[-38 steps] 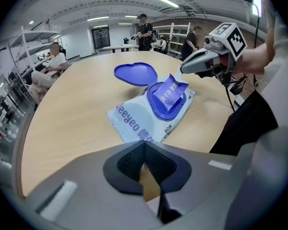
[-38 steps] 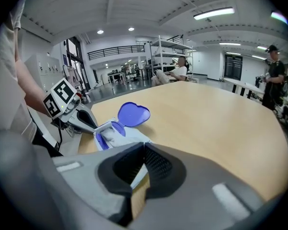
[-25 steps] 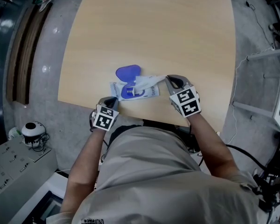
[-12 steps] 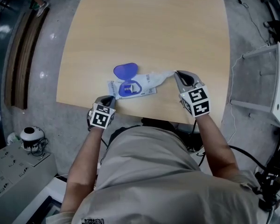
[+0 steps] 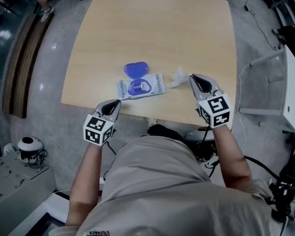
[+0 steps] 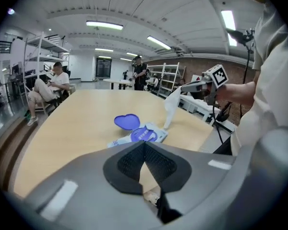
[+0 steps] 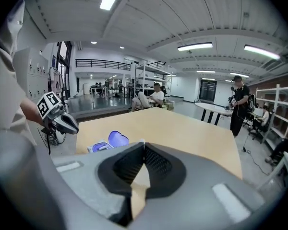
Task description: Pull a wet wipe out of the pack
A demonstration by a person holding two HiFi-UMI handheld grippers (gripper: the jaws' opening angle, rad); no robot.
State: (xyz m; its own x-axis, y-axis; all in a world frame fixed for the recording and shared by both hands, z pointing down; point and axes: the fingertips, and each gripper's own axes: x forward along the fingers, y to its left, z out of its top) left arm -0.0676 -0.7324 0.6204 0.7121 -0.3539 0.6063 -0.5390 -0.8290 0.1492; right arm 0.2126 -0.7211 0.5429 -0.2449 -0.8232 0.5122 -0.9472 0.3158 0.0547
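Compared with half a second ago, the wet wipe [image 5: 177, 76] no longer stretches from the opening of the pack [image 5: 152, 88]. It has come away and hangs as a loose bunch from the right gripper [image 5: 192, 77], just beside the pack's right end. The left gripper [image 5: 117, 103] has drawn back from the pack to the near edge of the desk [image 5: 152, 28].

The right gripper's fingers [image 7: 158, 166] are clenched on the wipe. A sliver of white shows at their tips in the right gripper view, and the left gripper view shows the sheet dangling below them. The gripper is held above the desk, to the right of the pack. This is probably so that the sheet clears the opening along its whole length.

The left gripper's fingers [image 6: 129, 164] are pressed together with nothing between them. The gripper sits apart from the pack's near-left corner, probably because the pack no longer needs holding down.

The wipe is white, thin and creased, gathered into a narrow strip. Its lower end sits close to the desk near the pack; contact cannot be confirmed. The pack lies flat on the desk, white with blue print, with its blue heart-shaped lid [image 5: 136, 69] folded open on the far side. Extraction appears complete.
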